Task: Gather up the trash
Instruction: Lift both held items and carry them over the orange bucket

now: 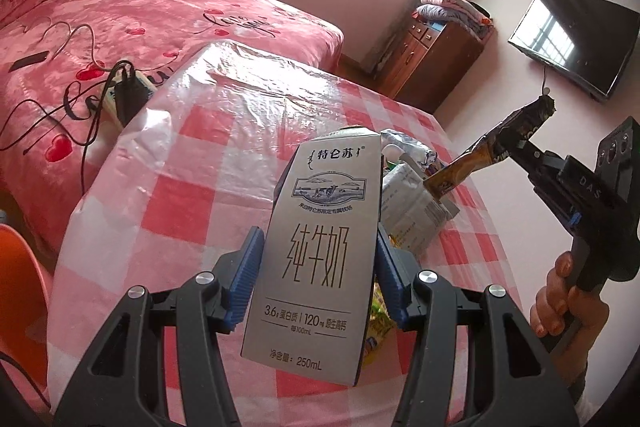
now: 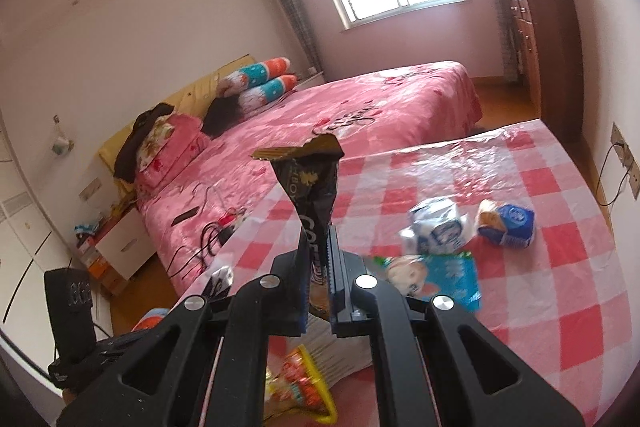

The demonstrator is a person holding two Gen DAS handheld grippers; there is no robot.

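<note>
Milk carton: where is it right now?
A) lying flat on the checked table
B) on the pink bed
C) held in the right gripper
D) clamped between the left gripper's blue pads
D: the milk carton stands between the blue pads of the left gripper, which press on its two sides, while the right gripper is shut on a dark coffee sachet.

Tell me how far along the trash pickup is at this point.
Nothing looks binned yet; no bin shows. In hand: the left gripper holds a milk carton, the right gripper a coffee sachet. Left on the table: a crumpled carton, blue packet, teal wrapper.
</note>
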